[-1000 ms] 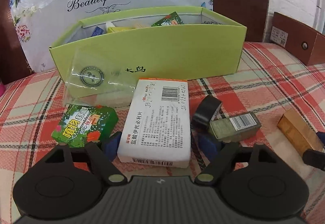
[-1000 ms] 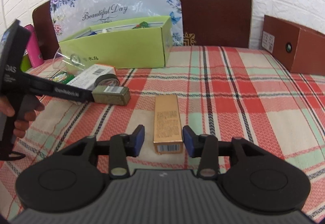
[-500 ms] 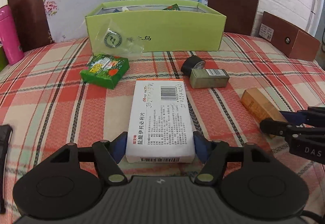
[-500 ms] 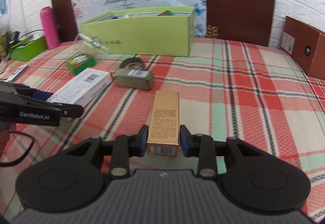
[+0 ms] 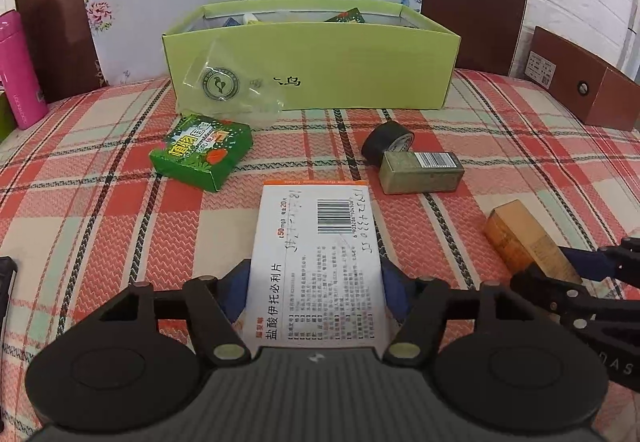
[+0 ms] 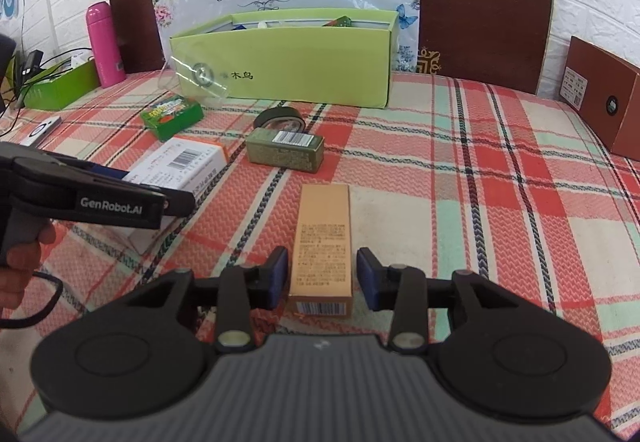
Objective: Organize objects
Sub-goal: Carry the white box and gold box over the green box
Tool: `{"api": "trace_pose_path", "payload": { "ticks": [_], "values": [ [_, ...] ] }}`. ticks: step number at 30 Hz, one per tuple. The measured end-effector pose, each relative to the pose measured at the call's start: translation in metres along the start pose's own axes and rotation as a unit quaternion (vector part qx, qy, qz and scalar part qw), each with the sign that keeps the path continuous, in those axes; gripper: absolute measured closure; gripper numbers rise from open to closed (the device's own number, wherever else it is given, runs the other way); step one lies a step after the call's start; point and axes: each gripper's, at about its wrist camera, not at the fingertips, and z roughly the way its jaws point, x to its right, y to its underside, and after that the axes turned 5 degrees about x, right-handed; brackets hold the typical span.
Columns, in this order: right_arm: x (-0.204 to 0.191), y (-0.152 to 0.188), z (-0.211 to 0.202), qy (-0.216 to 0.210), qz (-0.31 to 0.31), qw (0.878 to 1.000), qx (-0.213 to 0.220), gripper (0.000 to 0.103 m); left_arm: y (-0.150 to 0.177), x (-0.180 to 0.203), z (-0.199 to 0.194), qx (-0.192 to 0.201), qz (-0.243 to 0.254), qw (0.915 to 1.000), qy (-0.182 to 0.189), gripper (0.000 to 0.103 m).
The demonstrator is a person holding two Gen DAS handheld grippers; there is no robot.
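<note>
A white medicine box (image 5: 316, 242) lies lengthwise between the fingers of my left gripper (image 5: 316, 294). The jaws are closing and both blue pads touch its long sides. The same box (image 6: 180, 165) shows behind the left gripper (image 6: 160, 201) in the right wrist view. A gold carton (image 6: 322, 238) sits on the plaid cloth between the fingers of my right gripper (image 6: 322, 278). Those jaws are opening, with a thin gap at each pad. The open green organiser box (image 5: 312, 69) stands at the back and holds several packs.
On the cloth lie a green pack (image 5: 200, 149), a black tape roll (image 5: 384, 143), an olive box (image 5: 420, 171) and a clear plastic bag (image 5: 224, 85). A pink bottle (image 5: 18, 73) stands far left and a brown box (image 5: 580, 81) far right.
My left gripper has drawn back from the green organiser, and the white box came with it. The right gripper's pads pressed the gold carton half a second ago and now stand slightly off it.
</note>
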Motion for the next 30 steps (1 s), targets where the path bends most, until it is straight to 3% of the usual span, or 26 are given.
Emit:
{"api": "trace_pose_path", "payload": {
  "ticks": [3, 5, 6, 8, 9, 16, 25, 30],
  "values": [
    [-0.003, -0.001, 0.006, 0.004, -0.003, 1.000, -0.006, 0.066, 0.002, 0.000, 0.002, 0.003, 0.002, 0.9999, -0.014, 0.021],
    [-0.004, -0.003, 0.009, 0.006, -0.002, 1.000, -0.006, 0.066, 0.002, -0.001, 0.004, 0.004, 0.000, 0.9999, -0.014, 0.021],
    [-0.004, -0.004, 0.011, 0.006, -0.001, 1.000, -0.007, 0.066, 0.001, -0.001, 0.004, 0.003, 0.001, 0.9999, -0.013, 0.022],
    [-0.003, -0.004, 0.013, 0.005, 0.002, 1.000, -0.008, 0.067, 0.000, -0.001, 0.003, 0.004, 0.002, 1.0000, 0.000, 0.034],
    [-0.003, -0.004, 0.013, 0.006, 0.002, 1.000, -0.006, 0.072, -0.001, 0.001, 0.003, 0.002, 0.004, 1.0000, 0.000, 0.034],
    [-0.001, -0.013, 0.003, -0.025, 0.008, 1.000, 0.005, 0.073, -0.014, 0.000, -0.025, 0.026, -0.003, 0.9990, 0.037, 0.034],
    [0.005, -0.085, -0.005, -0.035, -0.013, 0.994, 0.103, 0.073, -0.094, -0.017, -0.050, 0.123, -0.053, 0.9896, 0.053, 0.034],
    [0.006, -0.130, 0.011, -0.025, -0.028, 0.988, 0.150, 0.073, -0.145, -0.028, -0.043, 0.166, -0.068, 0.9831, 0.036, 0.034]
  ]
}}
